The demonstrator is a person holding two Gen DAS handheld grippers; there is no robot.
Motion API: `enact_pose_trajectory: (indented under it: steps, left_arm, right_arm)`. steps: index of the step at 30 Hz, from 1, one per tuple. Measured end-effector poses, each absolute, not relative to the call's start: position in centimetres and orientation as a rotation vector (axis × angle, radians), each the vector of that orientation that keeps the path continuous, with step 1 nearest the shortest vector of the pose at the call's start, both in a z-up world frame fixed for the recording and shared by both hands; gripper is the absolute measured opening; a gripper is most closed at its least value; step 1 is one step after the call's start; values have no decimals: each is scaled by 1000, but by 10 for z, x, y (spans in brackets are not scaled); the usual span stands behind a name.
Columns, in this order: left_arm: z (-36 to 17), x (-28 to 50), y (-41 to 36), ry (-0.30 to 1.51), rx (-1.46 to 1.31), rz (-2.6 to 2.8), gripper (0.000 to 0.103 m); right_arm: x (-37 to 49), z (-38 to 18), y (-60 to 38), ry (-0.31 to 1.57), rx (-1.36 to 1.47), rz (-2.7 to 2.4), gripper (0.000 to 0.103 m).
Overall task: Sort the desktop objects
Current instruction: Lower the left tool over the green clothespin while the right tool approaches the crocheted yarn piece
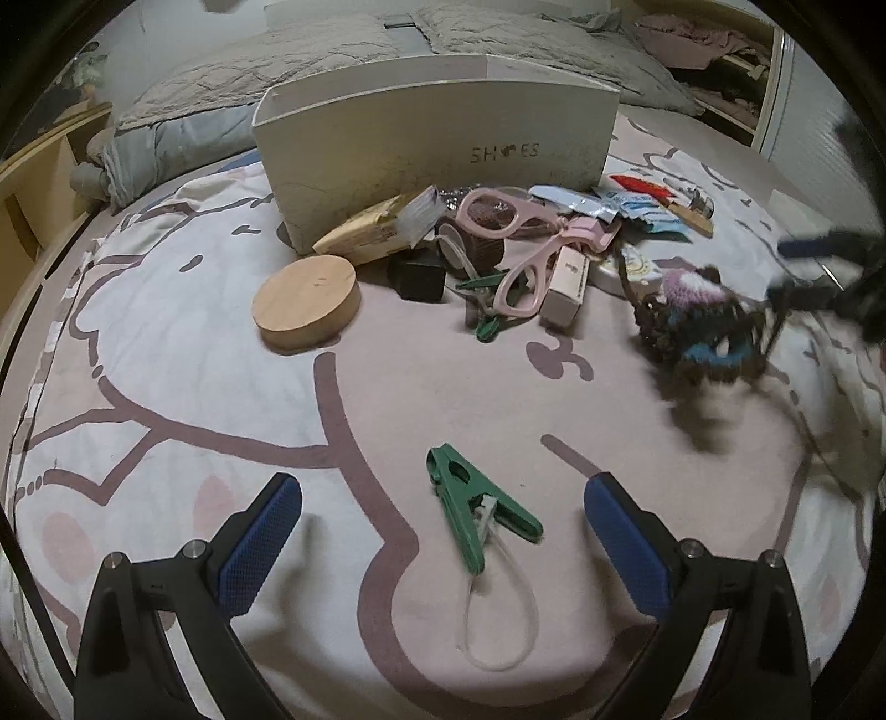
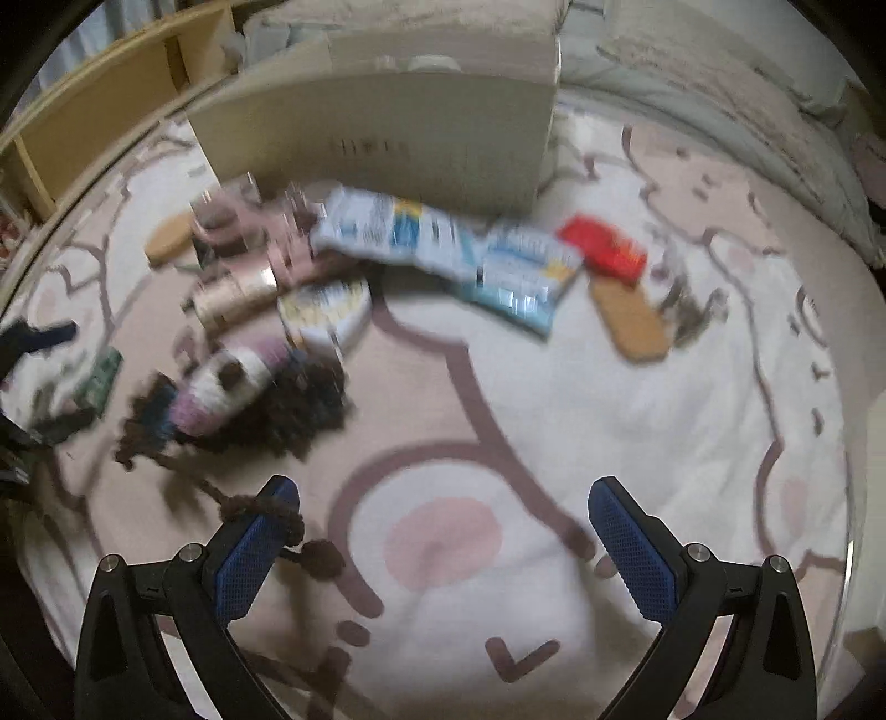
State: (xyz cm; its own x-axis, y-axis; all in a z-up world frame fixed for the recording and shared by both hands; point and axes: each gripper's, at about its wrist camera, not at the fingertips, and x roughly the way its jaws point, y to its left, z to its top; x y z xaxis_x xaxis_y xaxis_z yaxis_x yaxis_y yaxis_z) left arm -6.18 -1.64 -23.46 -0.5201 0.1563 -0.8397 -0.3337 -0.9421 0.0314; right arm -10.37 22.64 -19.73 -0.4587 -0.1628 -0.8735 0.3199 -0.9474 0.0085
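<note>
My left gripper is open and empty over the pink bedspread. A green clothes peg with a white loop lies between its fingers. A cream shoe box stands at the back with a pile in front: pink scissors, a round wooden lid, sachets. My right gripper is open. A brown crocheted doll lies blurred ahead-left of it, and its yarn strands drape over the left finger. The doll also shows in the left wrist view, beside the right gripper's blurred fingers.
In the right wrist view, blue-white sachets, a red packet, a round tin and a wooden-handled item lie before the box. A grey quilt is behind it, a wooden bed frame at left.
</note>
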Motion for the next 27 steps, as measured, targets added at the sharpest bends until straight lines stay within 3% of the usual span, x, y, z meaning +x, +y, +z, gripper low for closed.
enact_pose_trajectory:
  steps: [6,15,21,27]
  left_arm:
    - [-248,-64,-17,278,-1377,2481,103]
    - [-249,-61,-20,241,-1360,2475,103]
    - [-249,-63,-22,212,-1361,2480,101]
    - [-245,-63,-23,183,-1342,2463,87]
  right_arm:
    - [-114,-172,202,73,1273,-2443,103]
    - [-145,-206,163,-59,1310,-2363,103]
    - [-146,-236,147,109,1371,-2379,103]
    - [-148,-247,167,130,1400,-2435,103]
